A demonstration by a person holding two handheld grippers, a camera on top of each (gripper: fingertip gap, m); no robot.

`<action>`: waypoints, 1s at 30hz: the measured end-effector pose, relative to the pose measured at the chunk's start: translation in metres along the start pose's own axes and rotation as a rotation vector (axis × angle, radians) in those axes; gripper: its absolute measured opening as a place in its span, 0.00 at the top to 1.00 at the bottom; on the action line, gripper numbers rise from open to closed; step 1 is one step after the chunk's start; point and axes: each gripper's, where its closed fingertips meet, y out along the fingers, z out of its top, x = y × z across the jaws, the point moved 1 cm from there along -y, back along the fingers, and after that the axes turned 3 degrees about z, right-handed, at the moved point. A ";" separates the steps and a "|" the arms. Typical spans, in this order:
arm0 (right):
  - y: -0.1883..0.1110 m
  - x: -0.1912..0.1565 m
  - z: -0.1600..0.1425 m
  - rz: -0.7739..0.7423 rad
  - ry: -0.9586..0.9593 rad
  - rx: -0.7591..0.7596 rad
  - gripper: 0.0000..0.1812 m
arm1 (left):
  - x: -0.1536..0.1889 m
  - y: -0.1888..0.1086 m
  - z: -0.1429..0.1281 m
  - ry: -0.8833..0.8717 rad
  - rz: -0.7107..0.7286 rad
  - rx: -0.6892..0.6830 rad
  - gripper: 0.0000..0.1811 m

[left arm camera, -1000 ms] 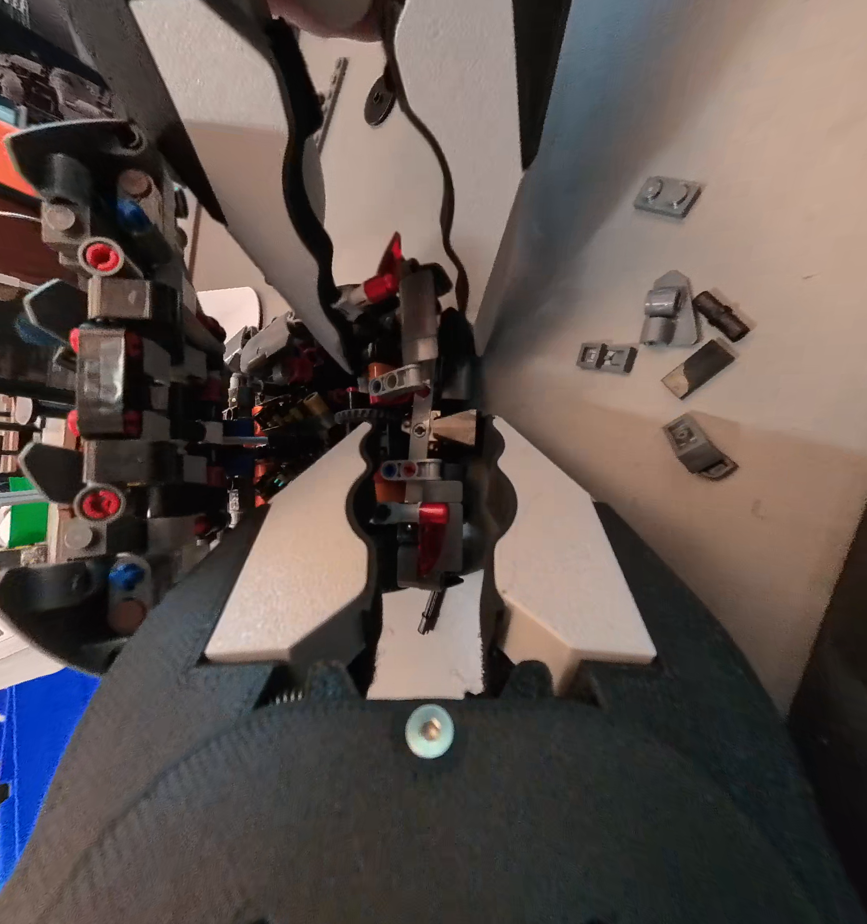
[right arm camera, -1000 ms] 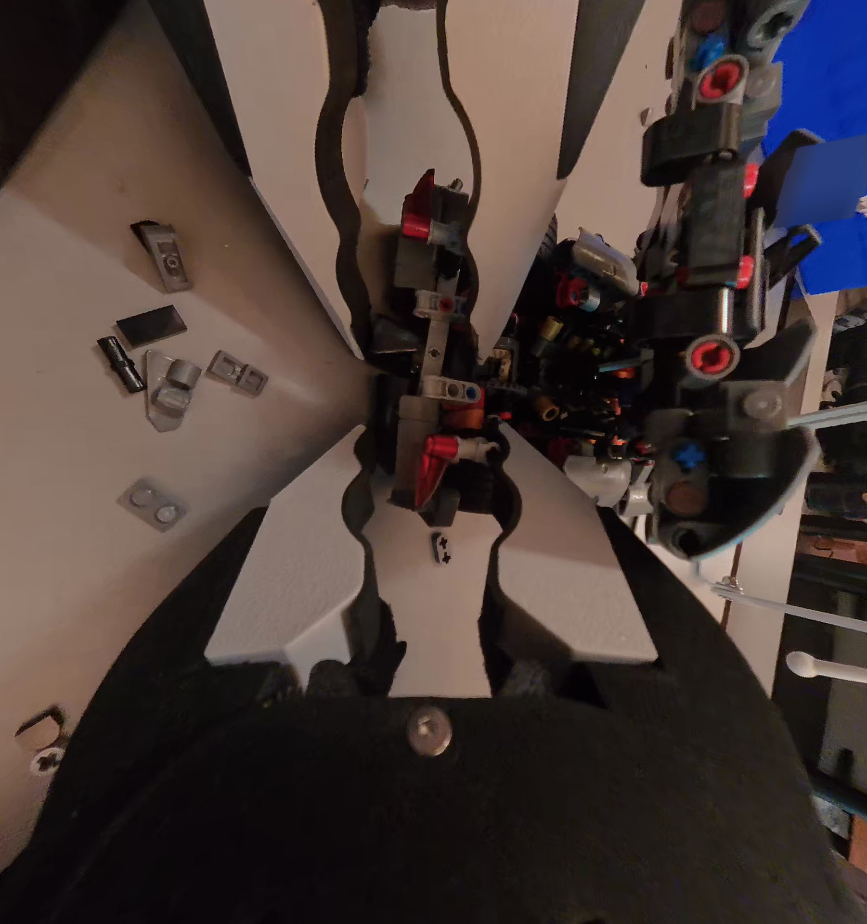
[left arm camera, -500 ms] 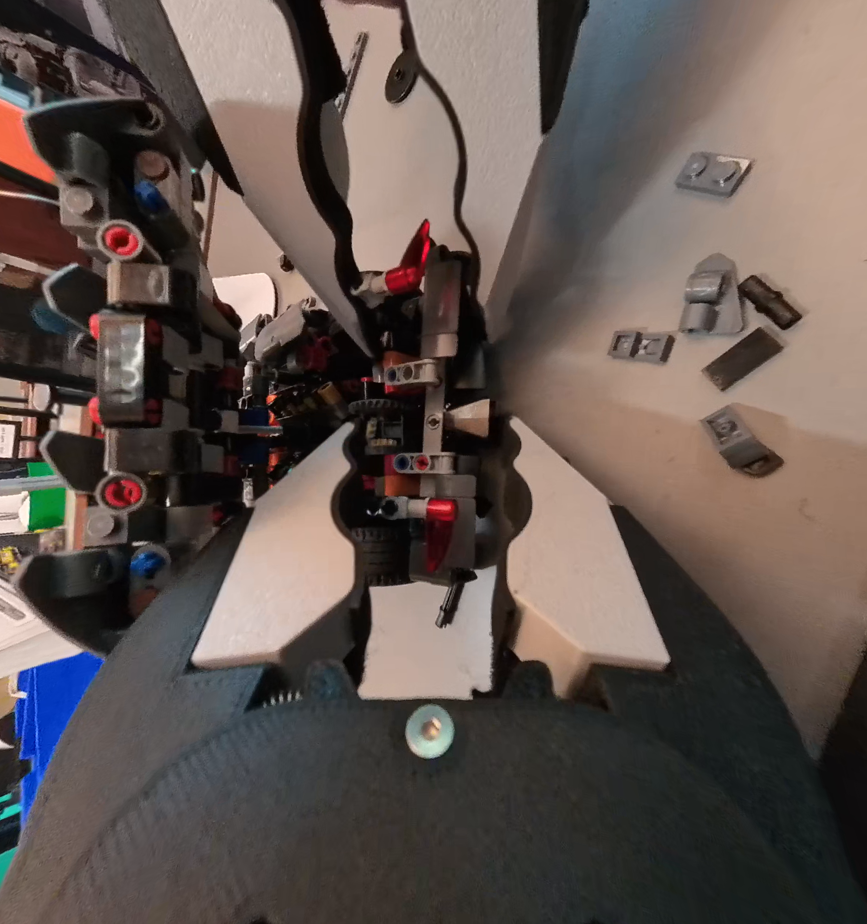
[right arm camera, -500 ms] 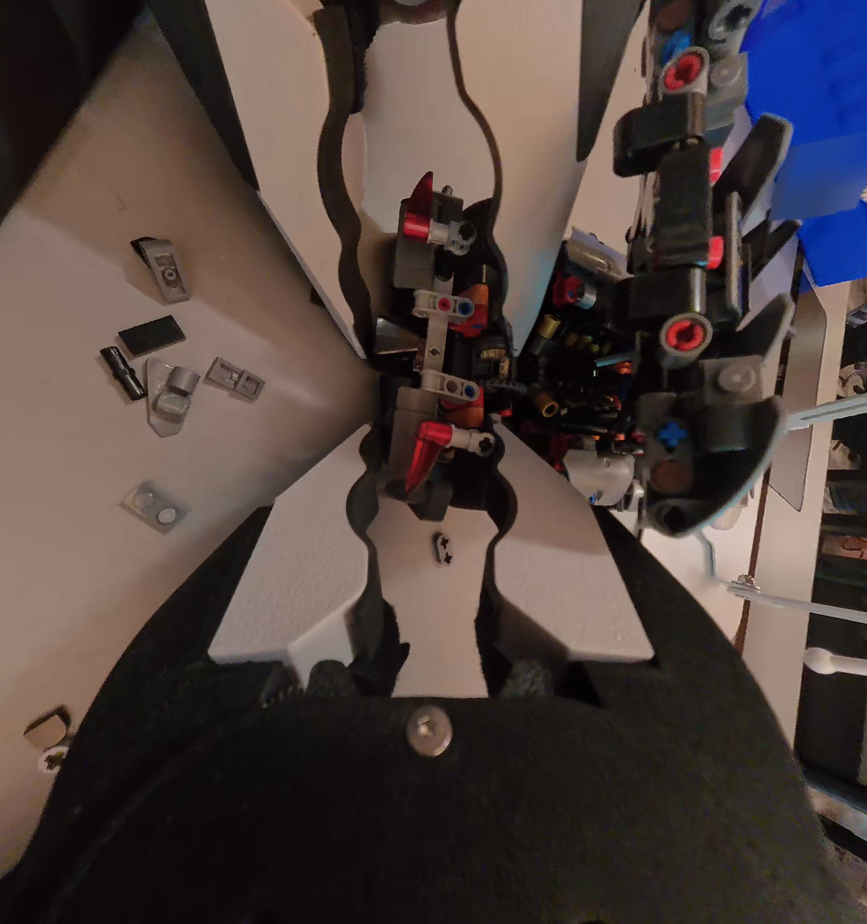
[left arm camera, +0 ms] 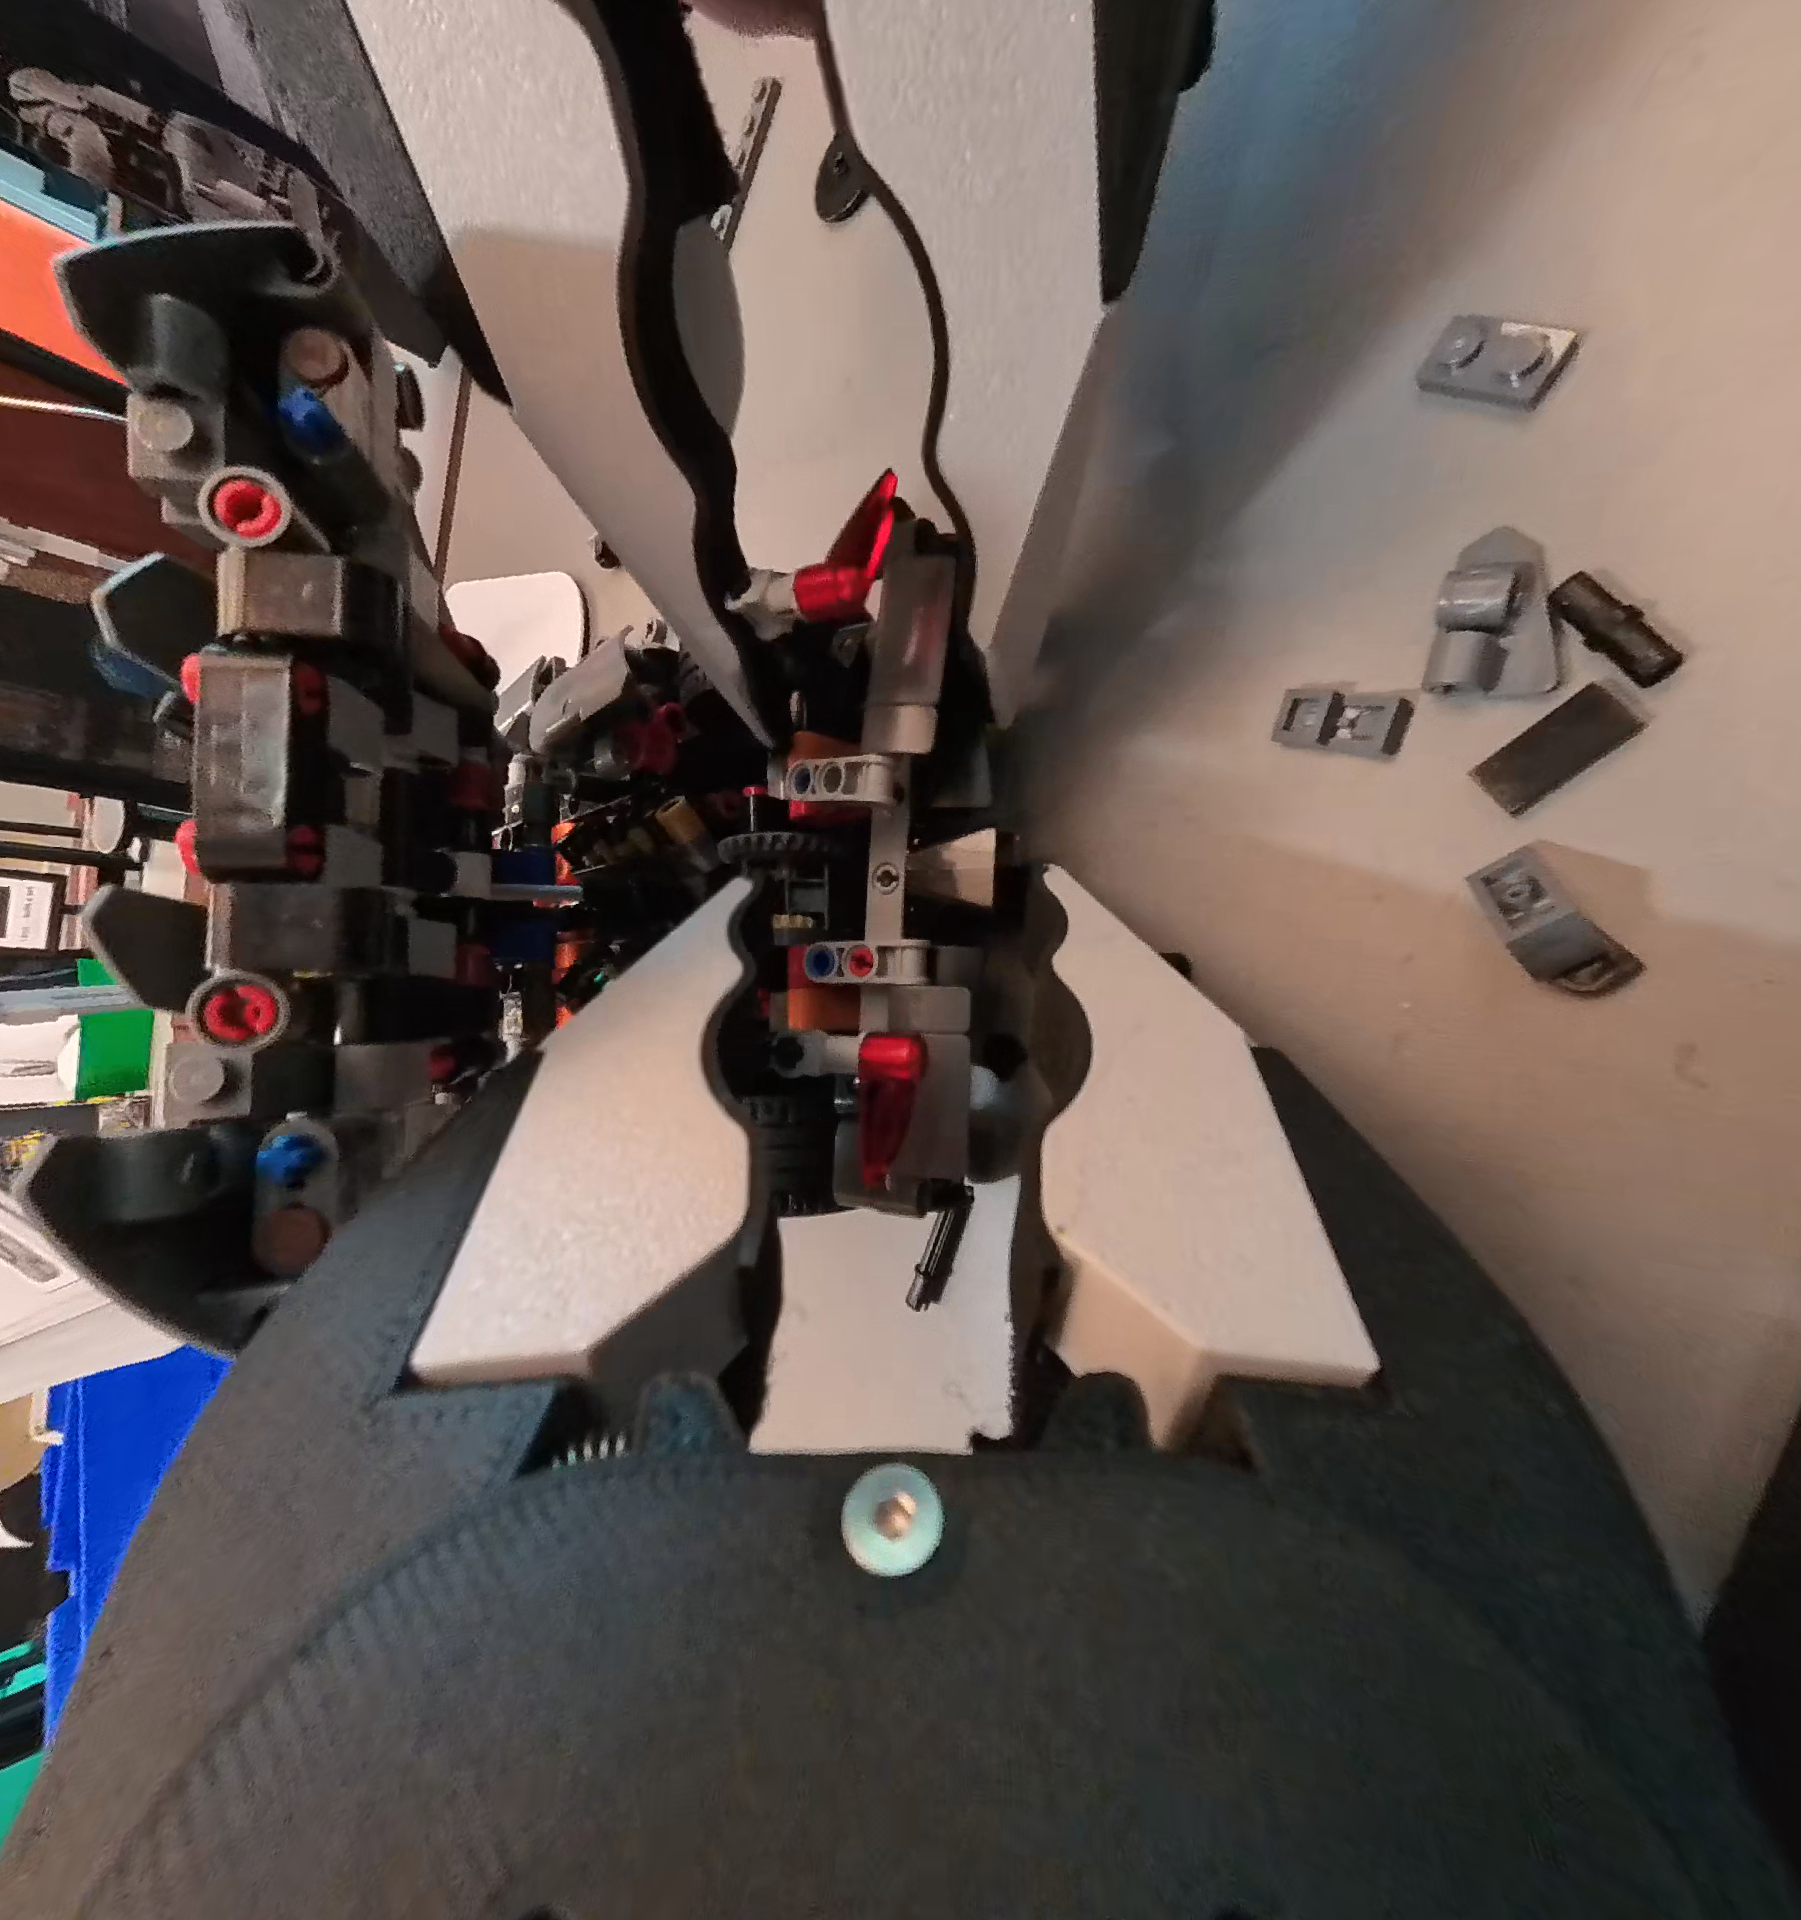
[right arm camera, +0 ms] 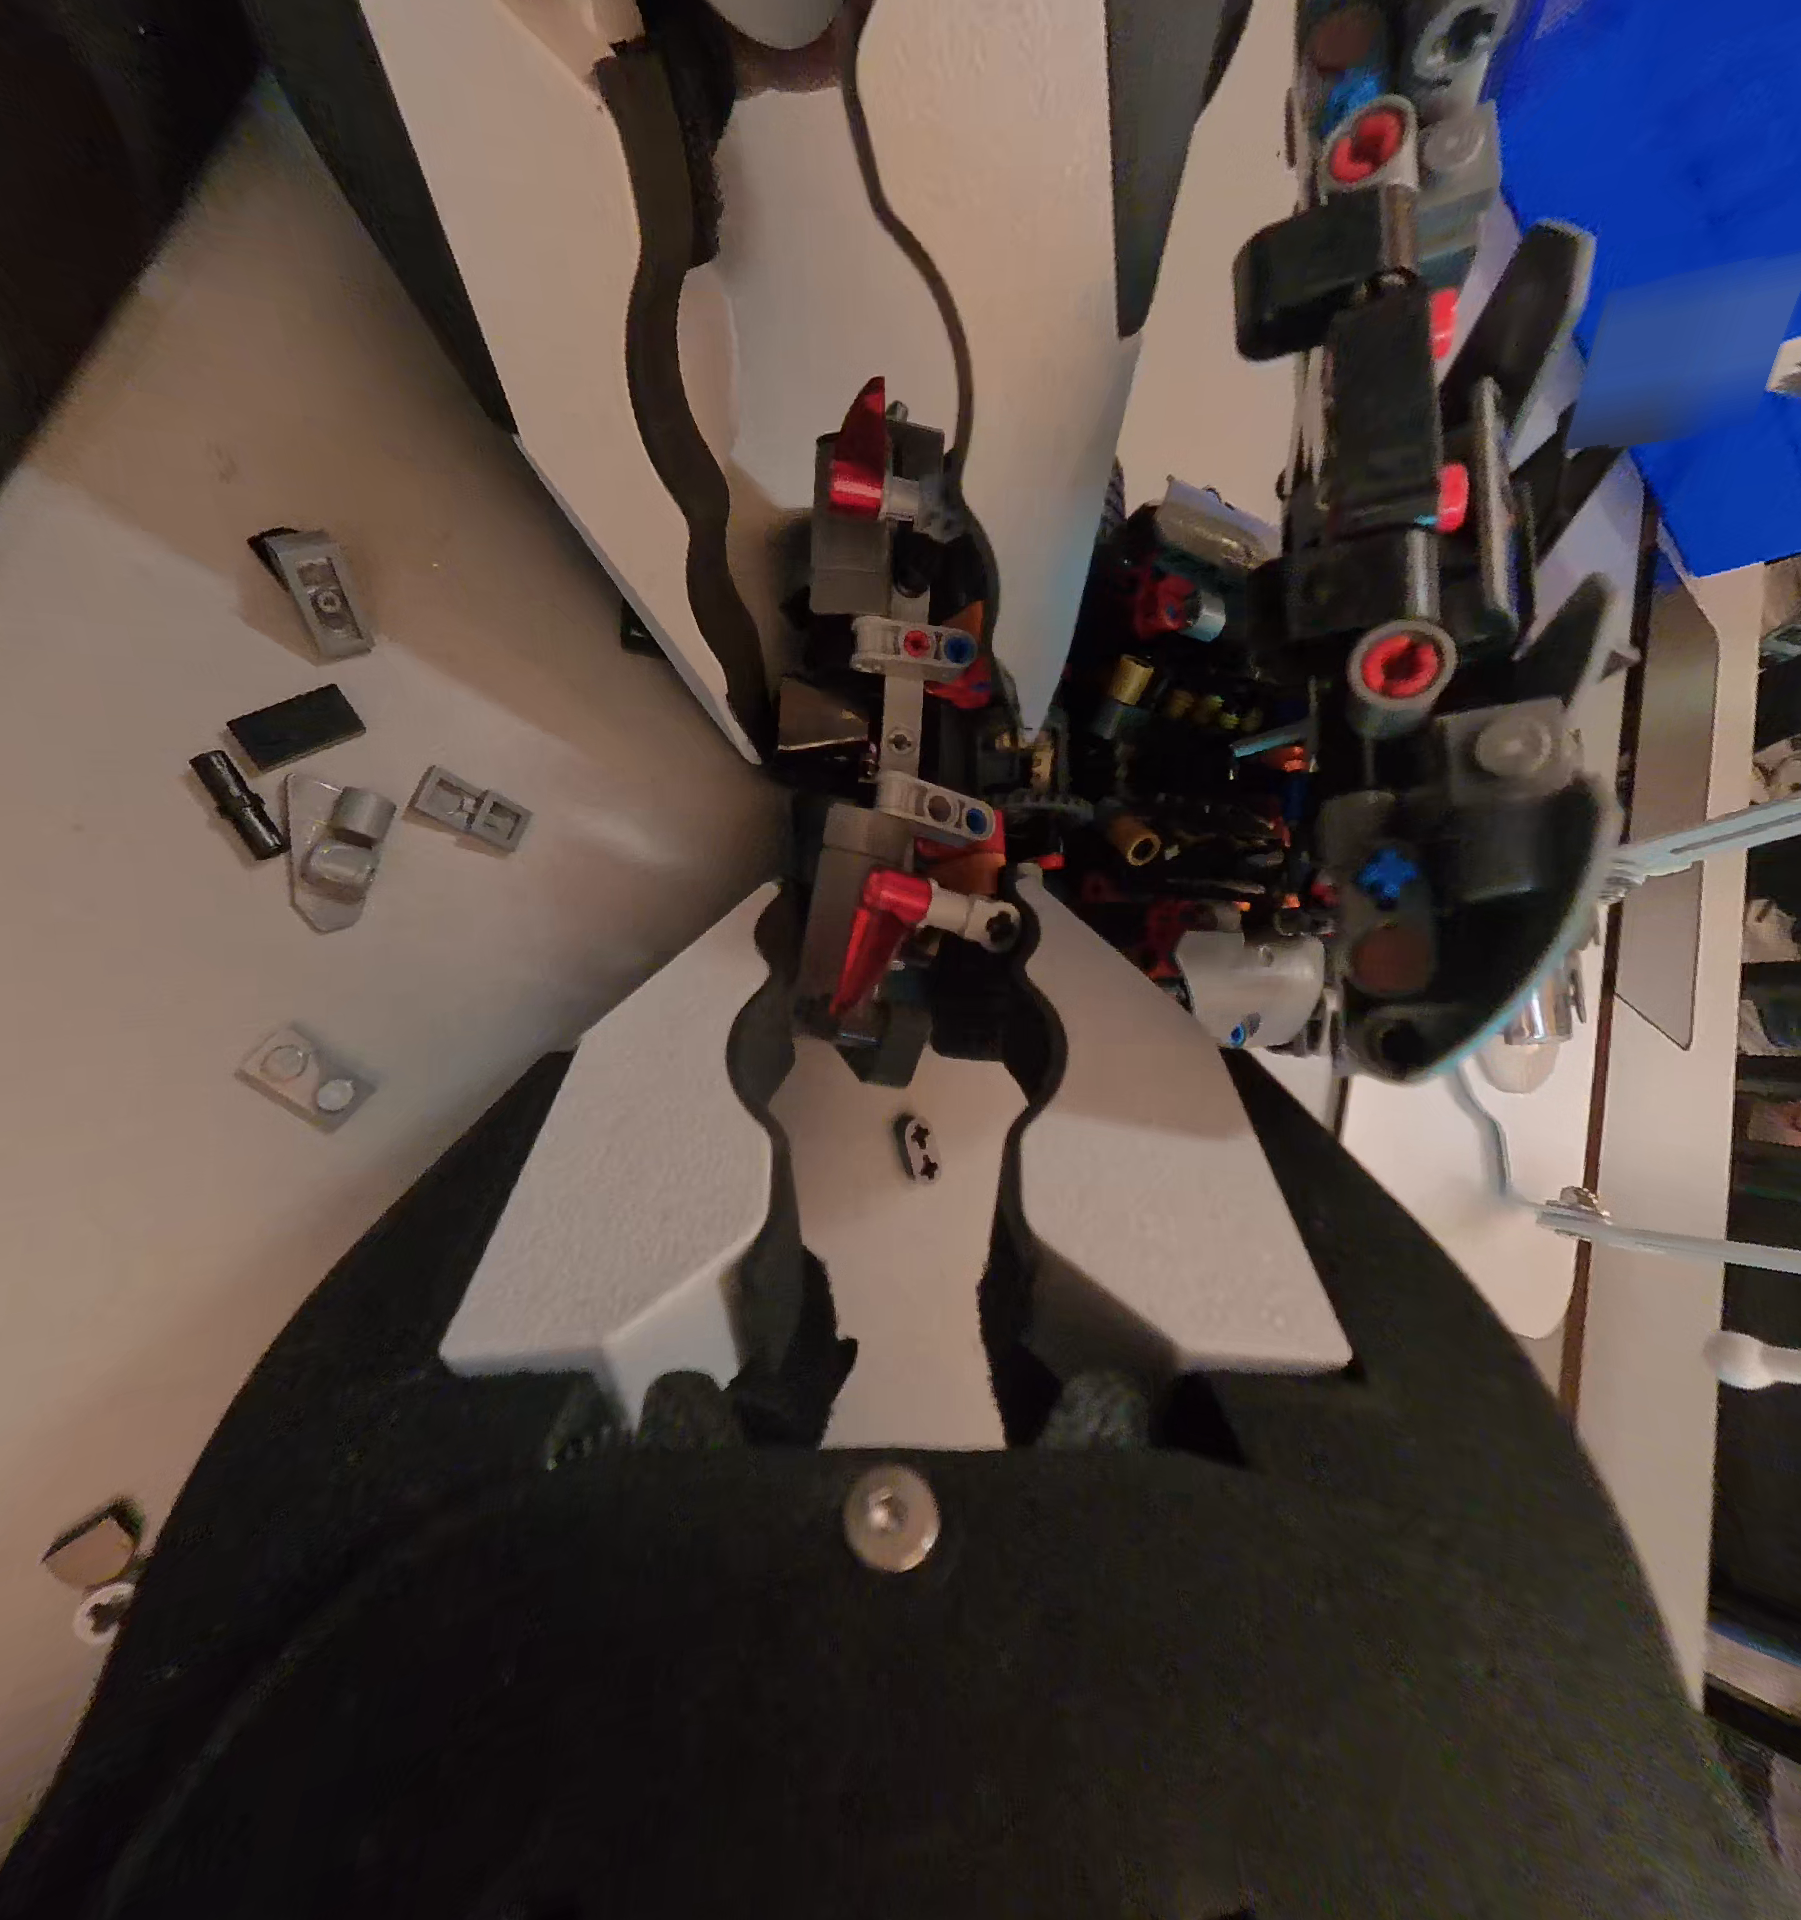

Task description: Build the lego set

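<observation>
A black and grey lego model with red pins is held in the air between my two grippers, which face each other. Its bulky body (left arm camera: 272,831) lies left in the left wrist view and right in the right wrist view (right arm camera: 1395,623). My left gripper (left arm camera: 891,883) is shut on the model's narrow grey and red end (left arm camera: 906,1101). My right gripper (right arm camera: 901,894) is shut on the same narrow section from the opposite side (right arm camera: 854,914). Each gripper also shows at the top of the other's view, the right one (left arm camera: 875,717) and the left one (right arm camera: 896,738).
Loose pieces lie on the beige table (left arm camera: 1498,1195): a grey two-stud plate (left arm camera: 1498,353), a grey wedge (left arm camera: 1488,634), a black pin (left arm camera: 1613,634), a black tile (left arm camera: 1556,748) and a grey slope (left arm camera: 1545,914). A small black connector (right arm camera: 917,1148) lies under my right gripper. Blue bins (right arm camera: 1706,208) and shelves stand beyond. Both grippers' tips are close together, under 4 cm apart. The small black connector (right arm camera: 917,1148) sits 6 centimeters or so from the ends of my right fingers.
Both grippers stay shut on the model and have tilted it a little. The bulky body has swung in the right wrist view, and the loose pieces have shifted slightly in both views.
</observation>
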 end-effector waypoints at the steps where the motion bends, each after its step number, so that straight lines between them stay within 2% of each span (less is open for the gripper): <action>1: 0.000 0.000 0.000 0.004 0.008 0.005 0.81 | 0.000 0.000 0.000 -0.003 -0.003 0.001 0.75; 9: -0.003 0.001 0.001 0.039 0.066 0.050 0.82 | 0.001 -0.001 0.002 -0.029 -0.028 0.018 0.78; 19: -0.004 0.002 0.003 0.065 0.115 0.089 0.82 | -0.003 0.003 0.003 0.110 0.073 -0.022 0.73; 26: -0.003 0.001 0.001 0.046 0.071 0.063 0.82 | 0.001 0.004 0.004 0.156 0.069 -0.018 0.77; 30: -0.003 0.001 0.001 0.048 0.078 0.069 0.82 | -0.003 0.002 0.003 0.179 0.063 -0.011 0.72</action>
